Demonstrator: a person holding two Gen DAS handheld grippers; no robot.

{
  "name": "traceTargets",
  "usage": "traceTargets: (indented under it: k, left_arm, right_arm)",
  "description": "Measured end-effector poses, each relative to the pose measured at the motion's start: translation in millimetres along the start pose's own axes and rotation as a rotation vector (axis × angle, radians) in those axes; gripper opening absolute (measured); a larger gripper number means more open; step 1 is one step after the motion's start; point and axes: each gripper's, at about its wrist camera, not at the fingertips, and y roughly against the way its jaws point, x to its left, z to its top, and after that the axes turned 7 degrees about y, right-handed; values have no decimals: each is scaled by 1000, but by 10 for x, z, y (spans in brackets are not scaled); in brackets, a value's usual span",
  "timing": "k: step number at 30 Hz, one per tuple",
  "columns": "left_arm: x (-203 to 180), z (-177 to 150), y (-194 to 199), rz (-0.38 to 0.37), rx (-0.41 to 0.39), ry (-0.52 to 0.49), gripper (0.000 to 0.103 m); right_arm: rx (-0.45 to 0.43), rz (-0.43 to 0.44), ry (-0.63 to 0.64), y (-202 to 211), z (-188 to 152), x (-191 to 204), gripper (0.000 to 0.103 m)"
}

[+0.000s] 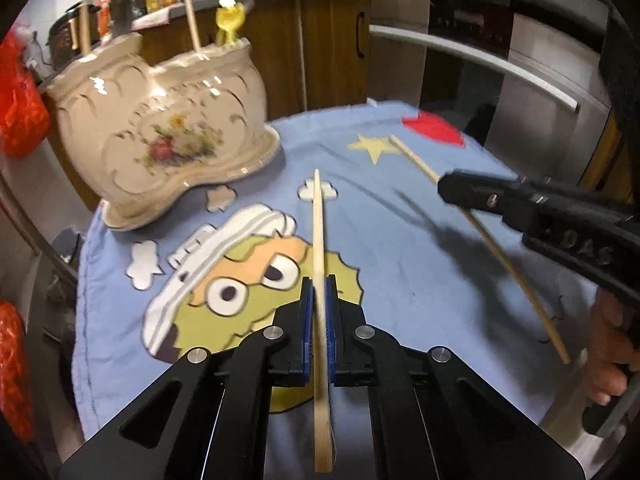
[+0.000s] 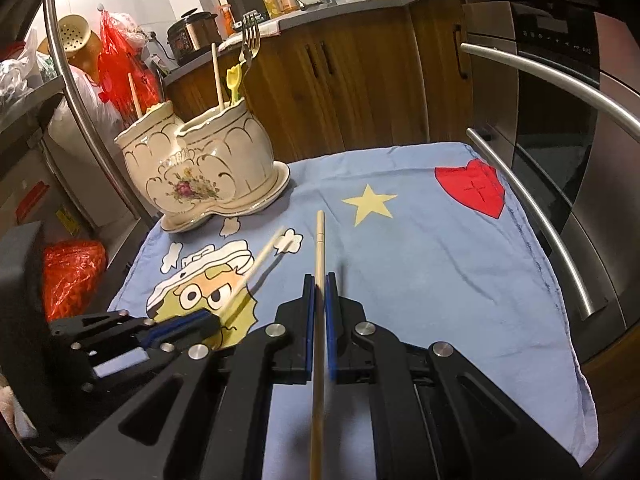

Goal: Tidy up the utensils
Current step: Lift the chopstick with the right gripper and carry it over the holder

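Note:
My left gripper is shut on a pale wooden chopstick that points away over the blue cartoon cloth. My right gripper is shut on a second chopstick, also pointing forward. In the left wrist view the right gripper comes in from the right with its chopstick slanting. In the right wrist view the left gripper sits low at the left. The cream floral two-pot holder stands at the cloth's far left. It holds a fork, a yellow utensil and two chopsticks.
The cloth covers a small surface. A steel oven with long bar handles stands to the right, and wooden cabinets behind. Red plastic bags lie at the left. A person's hand grips the right tool.

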Motion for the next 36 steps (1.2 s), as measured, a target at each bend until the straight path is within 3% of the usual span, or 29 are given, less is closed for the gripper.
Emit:
traceTargets:
  k: [8, 12, 21, 27, 33, 36]
  left_arm:
    - [429, 52, 644, -118, -176, 103, 6]
    - [623, 154, 833, -146, -223, 138, 6]
    - [1140, 698, 1182, -126, -417, 160, 6]
    - [1417, 1281, 1143, -158, -536, 184, 6]
    - [1594, 1589, 880, -245, -594, 225, 6]
    - [1658, 1627, 761, -252, -607, 229, 6]
  right_arm:
    - [-63, 51, -13, 88, 113, 101, 5]
    - [-86, 87, -17, 101, 235, 170, 5]
    - [-172, 152, 29, -10, 911, 431, 5]
    - [-339, 174, 59, -111, 1499, 551, 5]
    - [-472, 198, 74, -403, 1869, 593, 5]
    - [-507, 219, 78, -508, 1962, 611, 5]
